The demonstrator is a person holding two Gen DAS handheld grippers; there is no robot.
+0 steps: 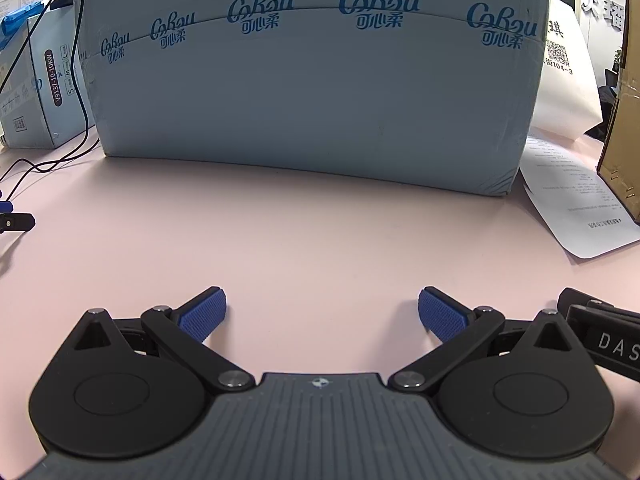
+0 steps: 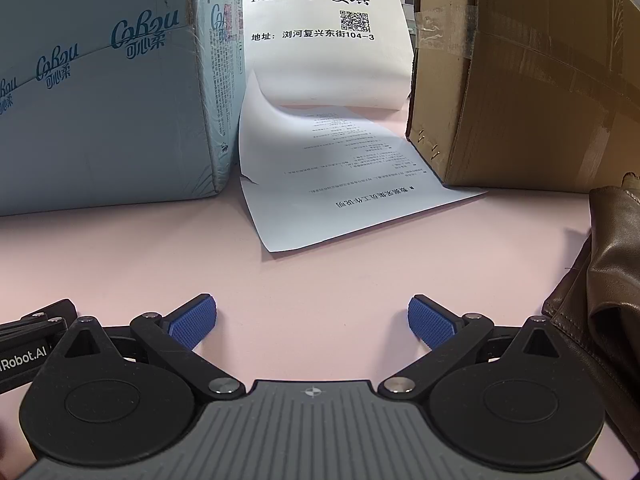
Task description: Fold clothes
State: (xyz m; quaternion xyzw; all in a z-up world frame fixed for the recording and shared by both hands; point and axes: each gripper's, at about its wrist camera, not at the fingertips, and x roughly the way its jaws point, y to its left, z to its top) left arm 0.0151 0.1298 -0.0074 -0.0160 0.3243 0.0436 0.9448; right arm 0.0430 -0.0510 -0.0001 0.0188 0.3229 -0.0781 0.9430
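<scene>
A dark brown leather garment [image 2: 604,276] lies bunched at the right edge of the right wrist view, beside my right gripper. My right gripper [image 2: 312,320] rests low over the pink table [image 2: 320,272], open, with nothing between its blue pads [image 2: 192,324]. My left gripper [image 1: 322,314] is also open and empty over the pink table [image 1: 280,232]. No clothing shows in the left wrist view. Part of the right gripper's black body [image 1: 600,336] shows at the right edge there, and the left gripper's body [image 2: 28,348] at the left edge of the right wrist view.
A big light-blue wrapped package [image 1: 312,68] stands straight ahead of the left gripper. A printed paper sheet [image 2: 340,172] lies between it and a cardboard box [image 2: 520,80]. A white bag [image 2: 320,28] stands behind. Black cables [image 1: 60,152] and a smaller box [image 1: 40,80] sit at the far left.
</scene>
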